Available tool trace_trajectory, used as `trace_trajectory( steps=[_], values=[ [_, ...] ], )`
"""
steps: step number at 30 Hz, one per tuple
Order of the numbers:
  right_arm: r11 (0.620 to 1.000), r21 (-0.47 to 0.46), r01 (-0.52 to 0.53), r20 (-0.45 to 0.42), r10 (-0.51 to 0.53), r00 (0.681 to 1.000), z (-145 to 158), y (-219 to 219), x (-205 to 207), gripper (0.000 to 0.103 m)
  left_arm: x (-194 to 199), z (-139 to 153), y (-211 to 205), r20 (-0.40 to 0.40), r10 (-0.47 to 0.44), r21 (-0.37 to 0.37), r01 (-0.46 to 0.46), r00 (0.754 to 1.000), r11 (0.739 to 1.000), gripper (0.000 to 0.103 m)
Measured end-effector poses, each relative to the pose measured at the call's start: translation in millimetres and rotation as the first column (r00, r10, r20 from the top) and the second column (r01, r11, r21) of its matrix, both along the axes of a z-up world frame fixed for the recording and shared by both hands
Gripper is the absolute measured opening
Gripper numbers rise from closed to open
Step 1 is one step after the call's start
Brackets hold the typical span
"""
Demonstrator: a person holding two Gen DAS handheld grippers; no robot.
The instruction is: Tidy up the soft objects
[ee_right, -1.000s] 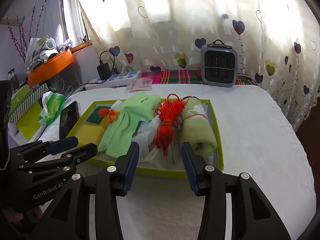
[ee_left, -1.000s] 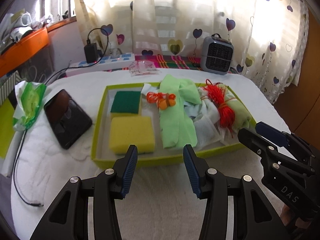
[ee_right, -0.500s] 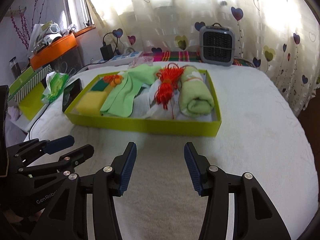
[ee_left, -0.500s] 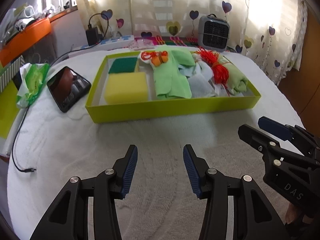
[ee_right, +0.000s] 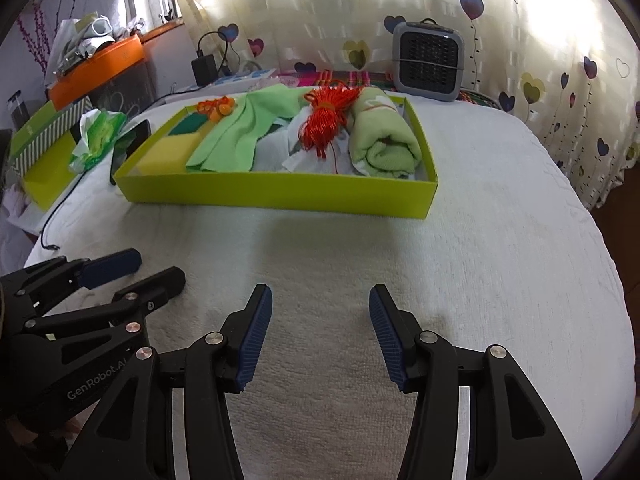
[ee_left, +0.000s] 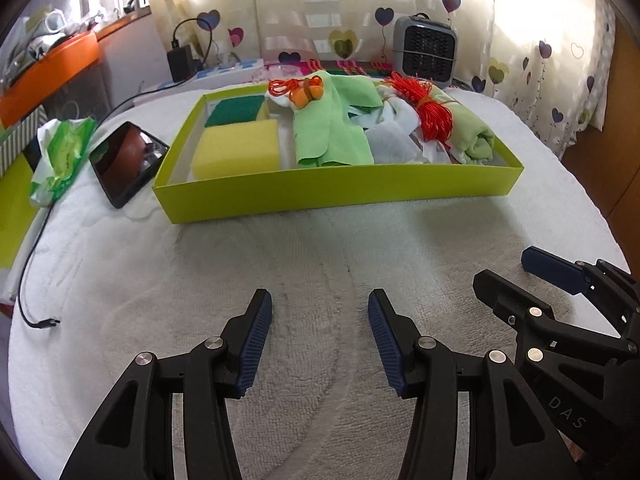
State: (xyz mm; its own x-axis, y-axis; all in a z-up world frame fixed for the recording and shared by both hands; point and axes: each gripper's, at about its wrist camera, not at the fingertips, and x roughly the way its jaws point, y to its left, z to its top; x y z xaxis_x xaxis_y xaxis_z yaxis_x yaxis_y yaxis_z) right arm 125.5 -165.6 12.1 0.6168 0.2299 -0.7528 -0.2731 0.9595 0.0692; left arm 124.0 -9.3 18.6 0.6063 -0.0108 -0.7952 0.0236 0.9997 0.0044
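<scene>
While the lime tray (ee_left: 340,192) sat mid-table on the white cloth (ee_left: 320,264), it held a yellow sponge (ee_left: 236,148), green cloth (ee_left: 328,136), red cord bundle (ee_left: 434,114) and rolled towel (ee_right: 380,136). Left gripper (ee_left: 320,336) and right gripper (ee_right: 320,332), both nearside, gaped empty, jaws just widened.

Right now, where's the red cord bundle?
In both views, the red cord bundle lies in the green tray, right-hand part, between the rolled green towel and the flat green cloth.
</scene>
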Motion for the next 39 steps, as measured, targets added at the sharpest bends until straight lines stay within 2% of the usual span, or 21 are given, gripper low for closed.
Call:
trace_trajectory(
  steps=[4, 6, 12, 15, 39],
  values=[
    [0.999, -0.024, 0.031, -0.005, -0.031, 0.999, -1.5, -3.5, 0.4, 0.059, -1.5, -1.2, -1.1, 0.018, 0.022, 0.001, -0.022, 1.0, 1.0, 0.052],
    [0.999, -0.019, 0.038, -0.01, -0.038, 0.999, -2.2, -6.2, 0.8, 0.059, -1.9, -1.4, -3.6, 0.021, 0.026, 0.017, -0.026, 0.999, 1.0, 0.053],
    [0.998, -0.039, 0.047, -0.014, -0.047, 0.999, -3.1, -4.8, 1.0, 0.06, -1.1, -1.5, -2.4, 0.023, 0.044, 0.006, -0.044, 0.999, 0.999, 0.053],
    [0.998, -0.052, 0.036, -0.016, -0.037, 0.999, -4.1, -1.9, 1.5, 0.065, -1.0, -1.7, -2.4, 0.023, 0.043, 0.006, -0.043, 0.999, 0.999, 0.053],
    [0.997, -0.06, 0.04, -0.016, -0.041, 0.999, -5.2, -1.5, 1.6, 0.067, -1.3, -1.5, -1.9, 0.023, 0.043, 0.006, -0.043, 0.999, 0.999, 0.053]
  ],
)
